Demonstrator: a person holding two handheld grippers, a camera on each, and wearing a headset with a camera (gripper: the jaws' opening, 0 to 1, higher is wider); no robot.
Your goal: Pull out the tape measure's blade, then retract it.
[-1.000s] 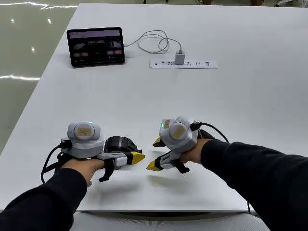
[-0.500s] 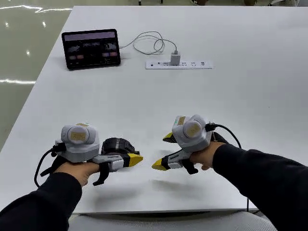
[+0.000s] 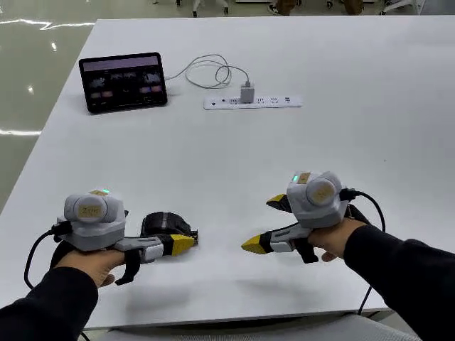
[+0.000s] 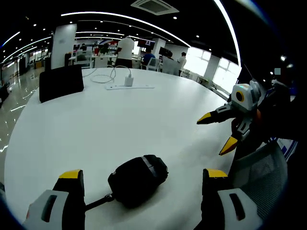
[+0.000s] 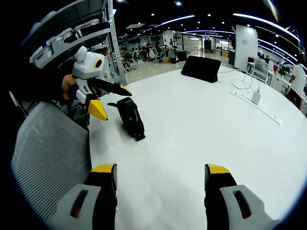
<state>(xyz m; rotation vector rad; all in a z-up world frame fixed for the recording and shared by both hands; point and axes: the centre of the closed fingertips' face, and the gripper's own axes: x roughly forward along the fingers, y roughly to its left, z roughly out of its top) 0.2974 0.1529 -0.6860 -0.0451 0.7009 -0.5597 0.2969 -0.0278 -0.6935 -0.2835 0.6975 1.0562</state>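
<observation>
A black tape measure (image 3: 165, 224) lies on the white table (image 3: 234, 163) near its front edge, with no blade showing outside the case. My left gripper (image 3: 178, 236) is open, and the case sits low between its yellow-tipped jaws (image 4: 138, 179); no jaw touches it. A thin strap runs from the case toward the left jaw. My right gripper (image 3: 261, 224) is open and empty, a hand's width to the right of the tape measure, pointing left at it. From the right gripper view the tape measure (image 5: 130, 117) rests beside the left gripper (image 5: 112, 101).
A dark tablet (image 3: 123, 80) stands at the back left. A white power strip (image 3: 252, 102) with a charger (image 3: 247, 92) and coiled cable (image 3: 206, 69) lies behind the middle. The table's front edge (image 3: 234, 307) runs just below the grippers. A mesh chair (image 5: 48, 153) is beside the table.
The gap between the grippers has widened: the right one moved right, away from the tape measure, and the left one drifted slightly left. The tape measure stays between the left jaws.
</observation>
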